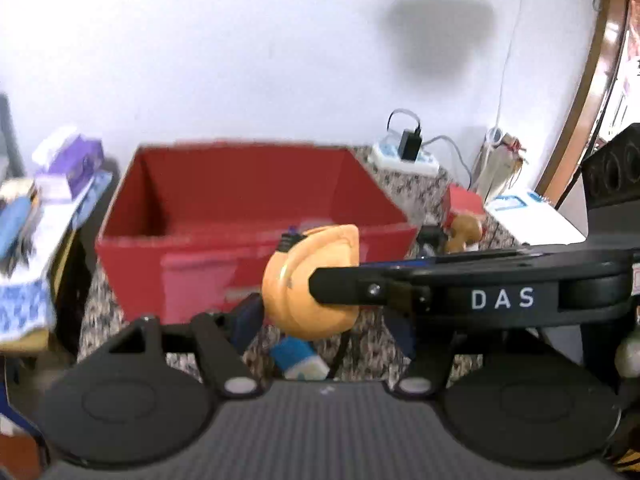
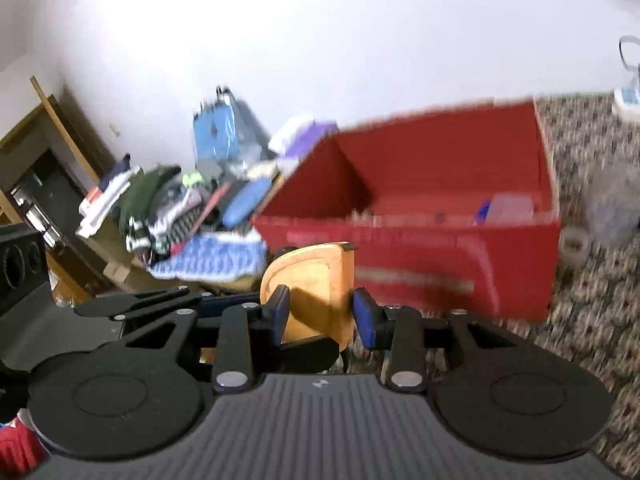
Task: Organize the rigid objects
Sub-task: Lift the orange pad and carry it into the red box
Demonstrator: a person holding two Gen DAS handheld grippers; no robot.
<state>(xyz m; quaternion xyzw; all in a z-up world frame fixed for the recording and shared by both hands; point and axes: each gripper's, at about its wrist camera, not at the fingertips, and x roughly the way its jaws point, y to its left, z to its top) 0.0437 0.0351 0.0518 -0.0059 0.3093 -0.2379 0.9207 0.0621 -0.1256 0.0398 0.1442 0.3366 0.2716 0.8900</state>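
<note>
Gripping one orange toy helmet [image 2: 316, 292], two claws [image 2: 320, 316], one red box [image 2: 440, 248]

Patterned carpet [image 2: 592, 320] w/ red box [image 2: 440, 264] on it.

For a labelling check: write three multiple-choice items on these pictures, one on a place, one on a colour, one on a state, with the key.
1. Where does the red box stand relative to the orange object?
A. beyond it, on the patterned surface
B. underneath it
C. inside it

2. What colour are the pads on the fingers of the right gripper?
A. red
B. white
C. blue

3. The red box's top is
A. taped shut
B. open
C. covered by a cloth

Key: 1 A, the box rises behind the object; 2 C, blue pads flank the object; 3 B, the box's inner walls show.
</note>
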